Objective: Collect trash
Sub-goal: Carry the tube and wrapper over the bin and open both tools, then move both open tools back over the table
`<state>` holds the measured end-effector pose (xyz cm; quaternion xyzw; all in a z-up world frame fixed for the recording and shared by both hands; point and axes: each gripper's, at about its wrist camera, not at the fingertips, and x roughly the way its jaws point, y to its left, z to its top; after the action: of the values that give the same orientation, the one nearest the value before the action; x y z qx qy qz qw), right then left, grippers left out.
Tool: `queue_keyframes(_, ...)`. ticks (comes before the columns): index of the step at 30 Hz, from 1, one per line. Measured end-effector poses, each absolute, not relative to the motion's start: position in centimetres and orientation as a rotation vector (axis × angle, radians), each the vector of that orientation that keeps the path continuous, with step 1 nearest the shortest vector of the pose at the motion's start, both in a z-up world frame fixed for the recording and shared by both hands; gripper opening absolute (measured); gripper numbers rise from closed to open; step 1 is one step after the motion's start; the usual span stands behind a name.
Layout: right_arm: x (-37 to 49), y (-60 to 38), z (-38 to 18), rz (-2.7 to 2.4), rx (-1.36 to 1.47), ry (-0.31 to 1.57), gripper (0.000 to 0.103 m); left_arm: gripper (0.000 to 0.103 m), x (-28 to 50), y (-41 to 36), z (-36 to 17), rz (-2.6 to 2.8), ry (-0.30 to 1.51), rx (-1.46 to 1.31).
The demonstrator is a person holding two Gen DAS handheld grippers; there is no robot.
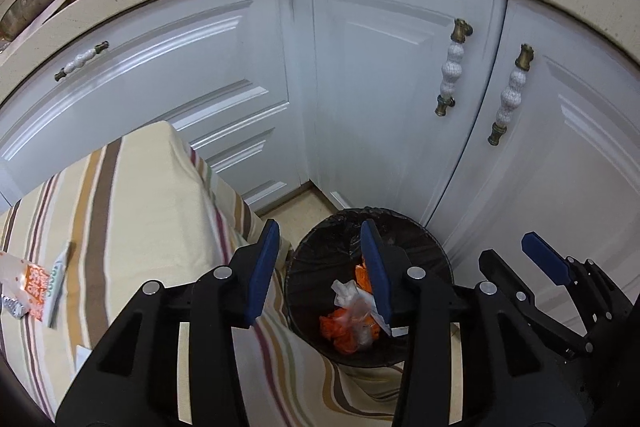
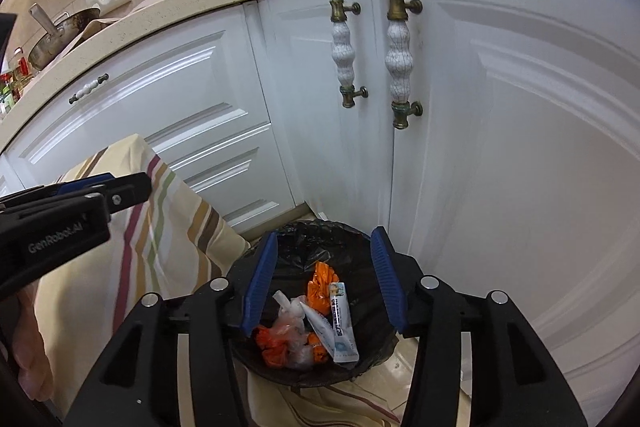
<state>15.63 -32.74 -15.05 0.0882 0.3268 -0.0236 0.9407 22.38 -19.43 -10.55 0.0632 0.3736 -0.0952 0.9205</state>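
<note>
Right claw (image 2: pixel 324 277) wide, empty, over trash bin (image 2: pixel 372 343); wrappers (image 2: pixel 340 319) lie inside. Left claw (image 1: pixel 322 269) wide, empty, by bin edge. Drop step looks done. Next: reach orange wrapper (image 1: pixel 34 285) on striped bench (image 1: pixel 132 203).

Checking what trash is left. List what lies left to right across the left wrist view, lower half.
Orange-and-white wrapper on the striped tablecloth → left tool → black-lined trash bin holding orange and clear wrappers → right tool.
</note>
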Motion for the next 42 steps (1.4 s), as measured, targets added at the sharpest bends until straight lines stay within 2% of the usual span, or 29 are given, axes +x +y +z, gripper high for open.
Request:
queue_keyframes(7,14.3,-29.8,-12.4,-0.009,0.179,0.643,0.055,0.042,19.2,-14.5,-8.1,-0.144,0.722,0.114)
queue_keyframes(18,12.5,-20.0,-8.6,0.165,0.139,0.623,0.057,0.044,13.6,-0.5,-6.1,0.075,0.712,0.035)
queue_keyframes(30,11.1,-9.2,-8.9,0.318,0.024,0.679,0.057,0.044,7.5,14.0,-7.0,0.31,0.733,-0.068)
queue_keyframes(42,10.7,-4.6,-12.0,0.312,-0.08,0.814,0.057,0.044,5.4,18.7,-9.0,0.335,0.759,-0.144)
